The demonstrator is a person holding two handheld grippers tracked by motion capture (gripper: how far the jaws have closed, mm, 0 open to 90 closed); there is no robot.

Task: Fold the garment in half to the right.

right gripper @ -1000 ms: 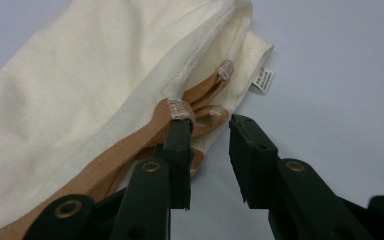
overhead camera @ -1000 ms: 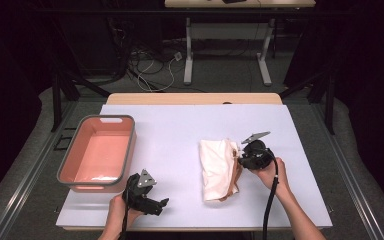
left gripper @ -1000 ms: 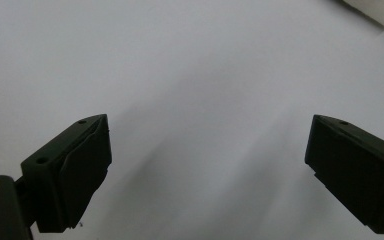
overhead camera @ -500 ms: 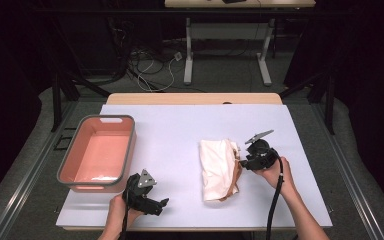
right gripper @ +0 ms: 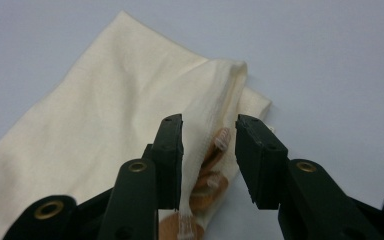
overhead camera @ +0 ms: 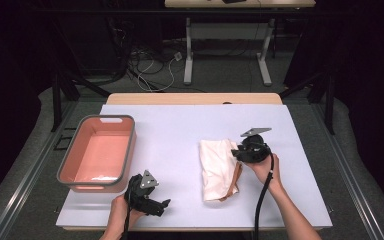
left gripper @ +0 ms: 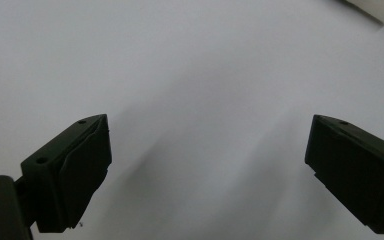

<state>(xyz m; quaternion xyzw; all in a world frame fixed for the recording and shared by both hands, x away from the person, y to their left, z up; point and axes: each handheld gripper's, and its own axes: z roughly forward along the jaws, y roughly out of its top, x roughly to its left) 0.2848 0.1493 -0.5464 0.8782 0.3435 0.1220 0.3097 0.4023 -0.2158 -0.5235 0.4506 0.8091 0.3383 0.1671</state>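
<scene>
White table (overhead camera: 180, 125), the largest thing in the high view. At its 9 o'clock side sits a pink tub (overhead camera: 100, 152) with a grey rim, nothing visible inside. A cream cloth (overhead camera: 217, 167), folded, lies right of table centre, an orange-brown layer peeking from its 4 o'clock edge.

Right gripper (right gripper: 209, 135) sits at the cloth's 3 o'clock edge, held in the right hand (overhead camera: 265, 167). Its jaws have just been closing a little and stand narrowly apart over a raised fold of cloth; the left jaw touches the fabric, the other stands clear, so nothing is pinched.

Left gripper (overhead camera: 166, 204) rests near the table's 7 o'clock edge, at 5 o'clock from the tub, well apart from the cloth. Its jaws are spread wide over bare table, released.
</scene>
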